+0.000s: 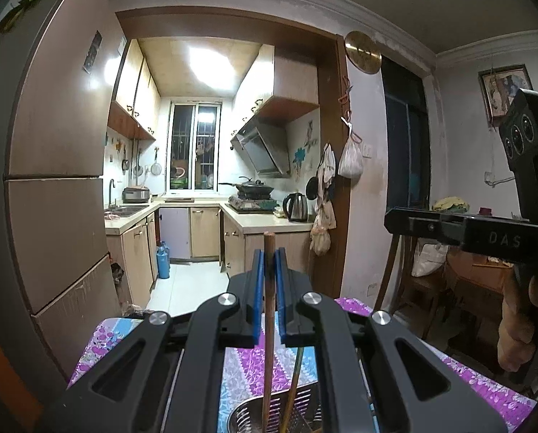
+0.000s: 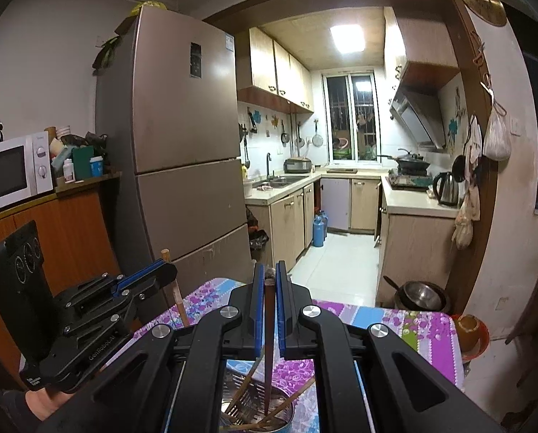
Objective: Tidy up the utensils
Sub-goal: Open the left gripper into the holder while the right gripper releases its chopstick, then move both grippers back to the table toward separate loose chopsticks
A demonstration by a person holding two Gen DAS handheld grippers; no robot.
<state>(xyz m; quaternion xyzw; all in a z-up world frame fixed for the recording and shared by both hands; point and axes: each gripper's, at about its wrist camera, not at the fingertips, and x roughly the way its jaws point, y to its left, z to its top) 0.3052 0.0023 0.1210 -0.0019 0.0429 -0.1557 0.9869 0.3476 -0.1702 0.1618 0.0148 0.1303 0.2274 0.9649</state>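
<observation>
My left gripper (image 1: 269, 252) is shut on a light brown wooden chopstick (image 1: 269, 324) that stands upright, its lower end down in a slotted metal utensil holder (image 1: 243, 415) beneath the fingers. My right gripper (image 2: 268, 274) is shut on a dark brown chopstick (image 2: 268, 353), also upright, its tip inside the same metal holder (image 2: 283, 411). Several other chopsticks (image 2: 294, 397) lean in the holder. In the right wrist view the left gripper (image 2: 161, 270) shows at the left with its chopstick (image 2: 177, 296). The right gripper's body (image 1: 485, 231) shows at the right of the left wrist view.
The holder stands on a table with a purple floral cloth (image 2: 395, 324). A tall fridge (image 2: 182, 144) and a microwave (image 2: 13, 173) are at the left. A small orange cup (image 2: 467, 328) sits past the table's right edge. Behind is a kitchen doorway.
</observation>
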